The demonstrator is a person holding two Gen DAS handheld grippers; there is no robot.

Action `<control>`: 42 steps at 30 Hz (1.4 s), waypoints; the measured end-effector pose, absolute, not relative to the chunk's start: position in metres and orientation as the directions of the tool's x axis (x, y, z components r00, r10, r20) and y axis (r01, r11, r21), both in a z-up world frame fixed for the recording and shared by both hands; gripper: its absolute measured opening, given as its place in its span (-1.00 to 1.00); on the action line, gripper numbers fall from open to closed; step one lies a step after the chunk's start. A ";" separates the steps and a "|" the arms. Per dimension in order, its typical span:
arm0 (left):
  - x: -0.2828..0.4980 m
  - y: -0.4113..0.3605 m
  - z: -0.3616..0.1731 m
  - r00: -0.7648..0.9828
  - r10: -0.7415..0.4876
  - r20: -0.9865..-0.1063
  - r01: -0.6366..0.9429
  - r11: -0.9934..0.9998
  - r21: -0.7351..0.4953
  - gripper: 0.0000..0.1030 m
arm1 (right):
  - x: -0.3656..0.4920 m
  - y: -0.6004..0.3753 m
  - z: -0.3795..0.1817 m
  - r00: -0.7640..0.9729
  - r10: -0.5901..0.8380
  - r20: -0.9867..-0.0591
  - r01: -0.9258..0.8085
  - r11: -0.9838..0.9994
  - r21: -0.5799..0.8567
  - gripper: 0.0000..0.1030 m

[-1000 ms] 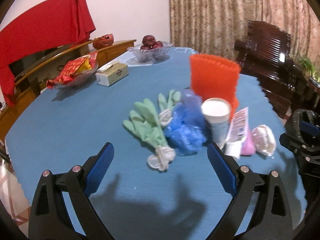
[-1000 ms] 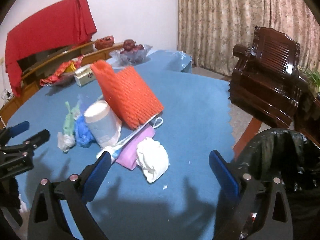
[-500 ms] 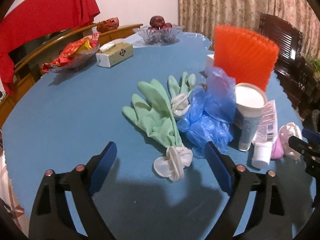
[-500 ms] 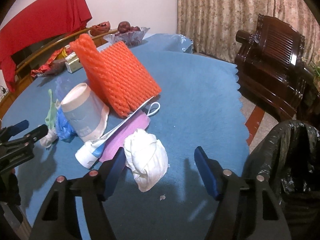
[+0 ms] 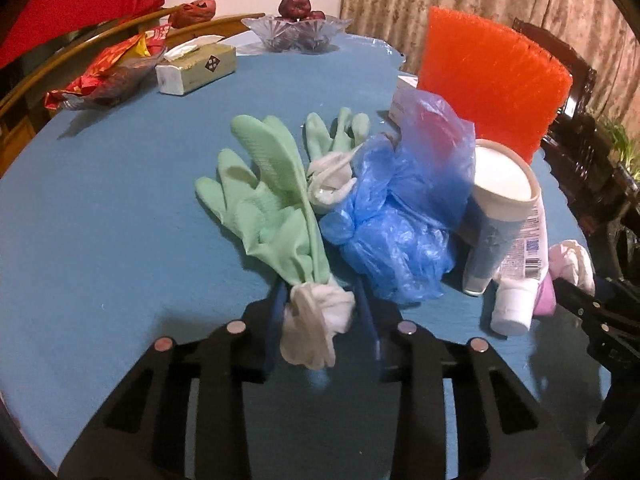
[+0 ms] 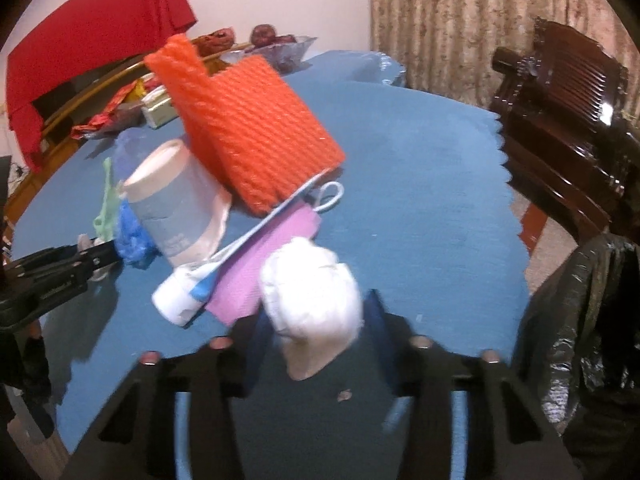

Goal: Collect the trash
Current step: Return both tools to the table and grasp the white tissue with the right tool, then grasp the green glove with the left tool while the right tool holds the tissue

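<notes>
A trash pile lies on the blue table (image 5: 100, 220): a green rubber glove (image 5: 272, 200), a second green glove (image 5: 336, 132), a blue plastic bag (image 5: 400, 216), a paper cup (image 5: 500, 216), a white tube (image 5: 516, 280), orange foam netting (image 5: 492, 76) and a pink sheet (image 6: 264, 264). My left gripper (image 5: 322, 322) has its jaws closed in around the first glove's white cuff (image 5: 316, 320). My right gripper (image 6: 316, 340) has its jaws closed in around a white crumpled wad (image 6: 312, 300). The wad also shows in the left wrist view (image 5: 572, 260).
A black trash bag (image 6: 592, 320) hangs open past the table's right edge. A dark wooden chair (image 6: 560, 120) stands beyond it. At the far side are a tissue box (image 5: 196, 66), a glass fruit bowl (image 5: 296, 32) and a snack dish (image 5: 108, 76).
Both grippers moved forward and down onto the pile and their jaws narrowed, the left around the glove's cuff, the right around the white wad.
</notes>
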State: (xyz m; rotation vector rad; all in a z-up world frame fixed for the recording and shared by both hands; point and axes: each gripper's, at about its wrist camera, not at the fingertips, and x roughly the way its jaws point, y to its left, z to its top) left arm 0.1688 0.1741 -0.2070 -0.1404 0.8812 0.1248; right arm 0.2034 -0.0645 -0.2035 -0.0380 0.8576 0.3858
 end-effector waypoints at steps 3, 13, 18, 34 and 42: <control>0.161 0.176 -0.201 0.640 0.046 -0.767 -0.182 0.979 -0.092 -0.39 | 0.199 -0.065 -0.200 0.593 0.323 -0.737 -0.352 0.928 0.124 -0.26; 0.130 0.176 -0.162 0.701 0.047 -0.712 -0.194 0.973 -0.127 -0.40 | 0.183 -0.074 -0.162 0.641 0.357 -0.680 -0.356 0.923 0.149 -0.26; 0.119 0.168 -0.142 0.735 0.047 -0.677 -0.181 0.975 -0.128 -0.40 | 0.173 -0.080 -0.146 0.659 0.367 -0.656 -0.354 0.921 0.160 -0.26; 0.090 0.129 -0.095 0.805 -0.018 -0.593 -0.075 0.988 -0.132 -0.41 | 0.153 -0.100 -0.116 0.691 0.380 -0.615 -0.350 0.920 0.175 -0.26; 0.081 0.107 -0.069 0.837 -0.076 -0.541 -0.005 0.989 -0.146 -0.41 | 0.140 -0.120 -0.091 0.733 0.380 -0.564 -0.343 0.923 0.177 -0.26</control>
